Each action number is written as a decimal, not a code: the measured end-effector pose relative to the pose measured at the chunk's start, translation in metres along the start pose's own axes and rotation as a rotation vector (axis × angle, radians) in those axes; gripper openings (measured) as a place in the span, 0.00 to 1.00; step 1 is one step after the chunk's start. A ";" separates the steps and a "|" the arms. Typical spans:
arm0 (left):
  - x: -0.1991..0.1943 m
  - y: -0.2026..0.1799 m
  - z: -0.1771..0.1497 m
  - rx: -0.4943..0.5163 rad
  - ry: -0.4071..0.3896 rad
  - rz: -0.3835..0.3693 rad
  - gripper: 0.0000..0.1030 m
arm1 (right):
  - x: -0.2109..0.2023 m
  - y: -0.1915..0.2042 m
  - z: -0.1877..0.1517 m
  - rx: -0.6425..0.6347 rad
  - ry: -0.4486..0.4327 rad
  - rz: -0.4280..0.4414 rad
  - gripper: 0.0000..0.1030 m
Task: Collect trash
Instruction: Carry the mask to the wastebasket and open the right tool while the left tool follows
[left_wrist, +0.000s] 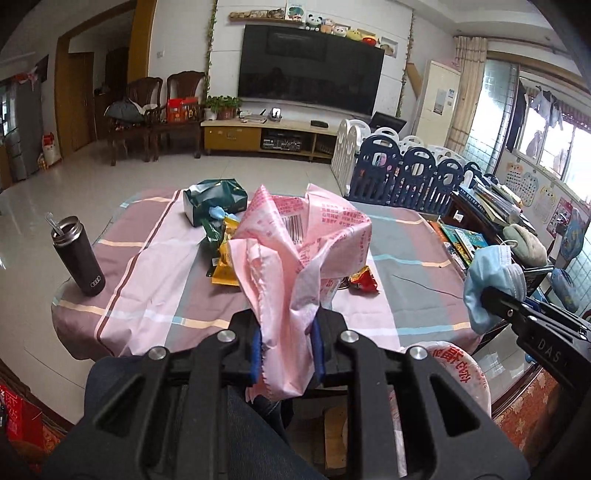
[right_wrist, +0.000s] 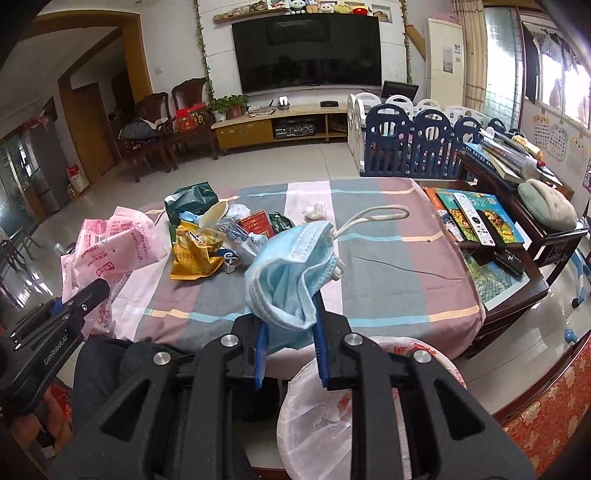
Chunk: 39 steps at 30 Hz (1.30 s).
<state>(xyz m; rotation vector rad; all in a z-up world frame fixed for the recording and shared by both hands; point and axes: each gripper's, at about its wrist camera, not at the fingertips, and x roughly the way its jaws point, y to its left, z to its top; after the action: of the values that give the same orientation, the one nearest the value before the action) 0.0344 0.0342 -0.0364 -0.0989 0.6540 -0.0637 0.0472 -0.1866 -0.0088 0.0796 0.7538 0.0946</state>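
Observation:
My left gripper (left_wrist: 286, 325) is shut on a crumpled pink plastic bag (left_wrist: 303, 236) with red print and a barcode, held up above the near edge of the table. The same bag (right_wrist: 118, 240) and the left gripper (right_wrist: 94, 291) appear at the left of the right wrist view. My right gripper (right_wrist: 290, 325) is shut on a blue face mask (right_wrist: 291, 266), whose white ear loop dangles forward. That mask (left_wrist: 487, 269) and the right gripper (left_wrist: 495, 299) show at the right edge of the left wrist view. Below both stands a bin lined with a white bag (right_wrist: 314, 406).
On the checked tablecloth (right_wrist: 388, 258) lies a heap of trash: a yellow snack bag (right_wrist: 192, 254), a green tissue pack (left_wrist: 214, 199), a red wrapper (left_wrist: 364, 280) and a white tissue wad (right_wrist: 314, 210). A dark flask (left_wrist: 79, 254) stands at the left. Books and remotes (right_wrist: 480, 221) lie to the right.

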 end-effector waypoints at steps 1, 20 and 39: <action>-0.002 -0.001 0.000 0.005 0.000 -0.002 0.22 | -0.001 0.001 0.000 -0.005 0.000 -0.003 0.22; -0.002 -0.004 -0.006 0.010 0.024 -0.013 0.22 | 0.006 0.007 -0.013 -0.024 0.037 -0.024 0.22; 0.005 -0.015 -0.010 0.042 0.047 -0.034 0.22 | 0.091 -0.116 -0.132 0.198 0.456 -0.287 0.29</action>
<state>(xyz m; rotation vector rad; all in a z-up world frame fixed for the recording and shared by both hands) 0.0312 0.0182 -0.0457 -0.0680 0.6974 -0.1126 0.0296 -0.2860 -0.1791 0.1400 1.2217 -0.2442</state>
